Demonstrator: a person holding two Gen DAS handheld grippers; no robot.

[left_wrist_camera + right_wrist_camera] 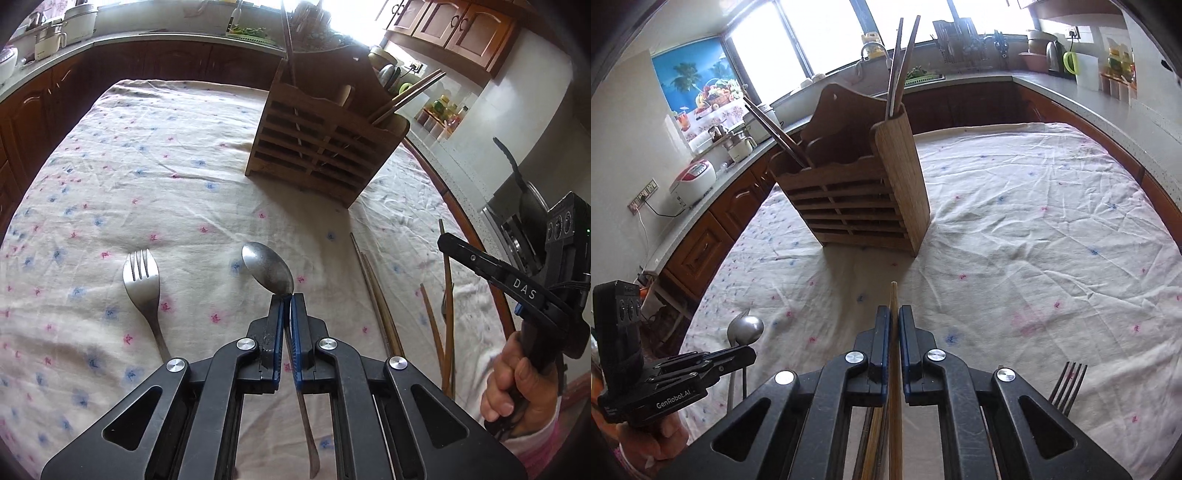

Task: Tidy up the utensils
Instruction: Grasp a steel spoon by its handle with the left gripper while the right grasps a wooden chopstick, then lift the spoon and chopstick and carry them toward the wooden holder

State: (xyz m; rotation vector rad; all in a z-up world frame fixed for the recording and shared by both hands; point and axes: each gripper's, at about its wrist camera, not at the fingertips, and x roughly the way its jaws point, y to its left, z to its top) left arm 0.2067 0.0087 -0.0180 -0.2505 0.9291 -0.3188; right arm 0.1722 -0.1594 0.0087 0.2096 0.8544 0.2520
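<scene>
A: From the left: a fork (142, 291) lies on the table (184, 155). The left gripper (287, 297) is closed on the spoon (267, 267), just under its bowl.

B: And the right gripper (894, 314) pinches one chopstick (894, 295). The holder (857, 192) stands ahead, well apart.

A: Then lift both clear of the cloth, I think, and keep them steep over a compartment before letting go.

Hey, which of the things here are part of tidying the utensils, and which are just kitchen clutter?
Part of the job:
spoon, in the left gripper
chopstick, in the right gripper
fork
loose chopsticks
wooden holder

Just lying about:
rice cooker
kettle
tablecloth
</scene>
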